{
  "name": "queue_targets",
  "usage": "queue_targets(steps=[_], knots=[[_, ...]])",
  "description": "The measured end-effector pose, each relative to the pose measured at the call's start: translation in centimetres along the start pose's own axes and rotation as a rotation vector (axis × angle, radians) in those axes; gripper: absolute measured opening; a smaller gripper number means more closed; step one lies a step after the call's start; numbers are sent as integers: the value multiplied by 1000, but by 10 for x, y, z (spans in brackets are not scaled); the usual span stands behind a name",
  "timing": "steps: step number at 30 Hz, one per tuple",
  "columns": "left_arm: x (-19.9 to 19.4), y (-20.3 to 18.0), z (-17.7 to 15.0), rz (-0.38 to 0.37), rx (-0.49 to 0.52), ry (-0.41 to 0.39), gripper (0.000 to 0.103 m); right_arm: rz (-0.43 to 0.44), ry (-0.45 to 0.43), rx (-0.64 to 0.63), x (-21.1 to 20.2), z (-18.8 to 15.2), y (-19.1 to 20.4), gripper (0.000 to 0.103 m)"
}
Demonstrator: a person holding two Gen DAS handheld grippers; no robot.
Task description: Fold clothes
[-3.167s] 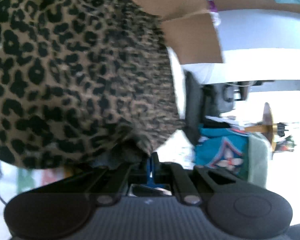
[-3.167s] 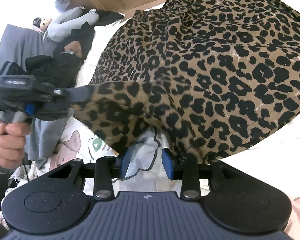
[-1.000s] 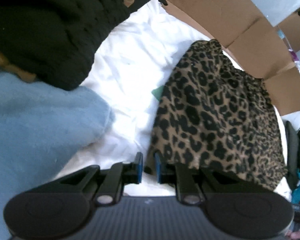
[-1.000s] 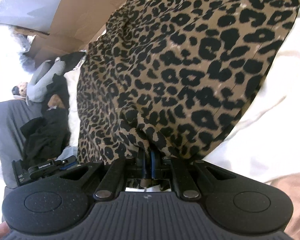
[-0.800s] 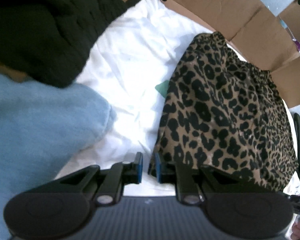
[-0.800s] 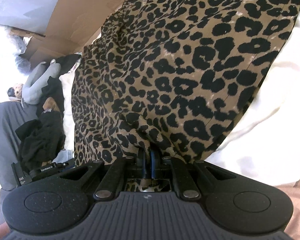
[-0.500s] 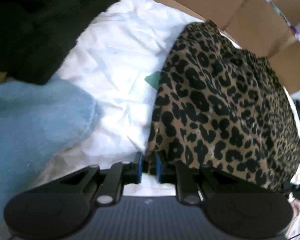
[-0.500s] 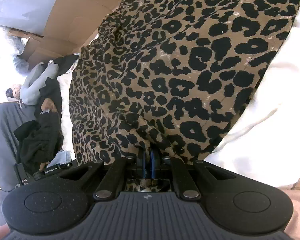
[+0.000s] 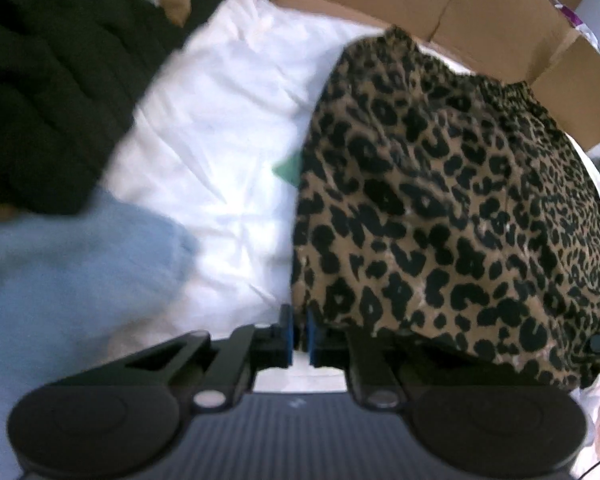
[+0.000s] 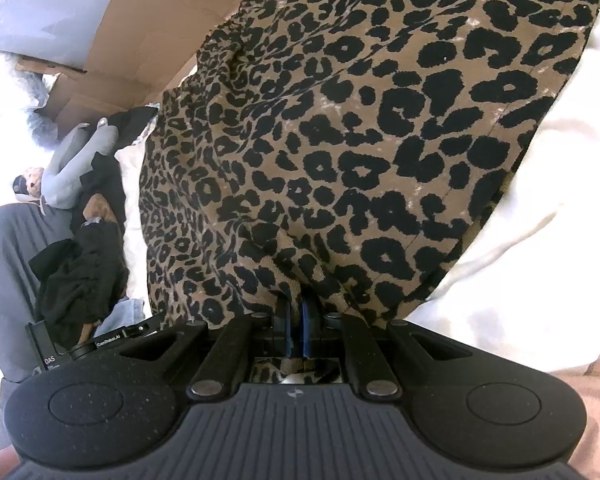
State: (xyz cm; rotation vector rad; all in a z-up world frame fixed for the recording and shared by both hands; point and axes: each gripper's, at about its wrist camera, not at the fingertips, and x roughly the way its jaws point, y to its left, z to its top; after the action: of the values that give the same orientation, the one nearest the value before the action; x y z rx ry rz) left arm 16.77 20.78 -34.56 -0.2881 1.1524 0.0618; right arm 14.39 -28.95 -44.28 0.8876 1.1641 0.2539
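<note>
A leopard-print skirt (image 9: 440, 208) lies spread on a white sheet (image 9: 220, 152), its gathered waistband at the far end by the cardboard. My left gripper (image 9: 299, 334) is shut on the skirt's near left corner, the hem pinched between the blue pads. In the right wrist view the same leopard-print skirt (image 10: 360, 128) fills the middle. My right gripper (image 10: 294, 322) is shut on a bunched fold of its near edge, and cloth shows behind the fingers. The left gripper's body (image 10: 72, 348) shows at the lower left of that view.
A black garment (image 9: 48, 92) and a light blue one (image 9: 72, 280) lie left of the skirt. Cardboard flaps (image 9: 480, 16) stand along the far side. A grey soft toy (image 10: 76, 160) and dark clothes (image 10: 80, 276) lie on the left. A green scrap (image 9: 288, 168) peeks from under the skirt.
Both grippers stay shut on the skirt's near edge. The left wrist view has shifted so the skirt sits a little closer and fuller in frame; the cloth lies flatter than 3.2 s ago.
</note>
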Motion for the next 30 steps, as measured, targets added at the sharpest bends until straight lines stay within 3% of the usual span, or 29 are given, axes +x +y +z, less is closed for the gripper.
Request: queue_targets(steps=[8,11,15,21,26,28,30], knots=[[-35,-17,26,70,84,-51,7,40,65,-33,5,-11,17,3],[-23,-16,26,65,70,19,10,34,93,-59,12,-16,24,3],[-13,-10,14,56,79,31,29,8,93,-65,14,-18,22,3],[7,-6,4,53,88,43,31,-25,72,-61,11,-13,14,3],[25,-4,-3,52,96,54,42,-33,60,-61,10,-9,12,3],[32,-3,-5,51,99,59,51,-36,58,-63,10,-9,12,3],[34,-6,-9,51,114,57,49,-39,56,-62,9,-9,11,3]])
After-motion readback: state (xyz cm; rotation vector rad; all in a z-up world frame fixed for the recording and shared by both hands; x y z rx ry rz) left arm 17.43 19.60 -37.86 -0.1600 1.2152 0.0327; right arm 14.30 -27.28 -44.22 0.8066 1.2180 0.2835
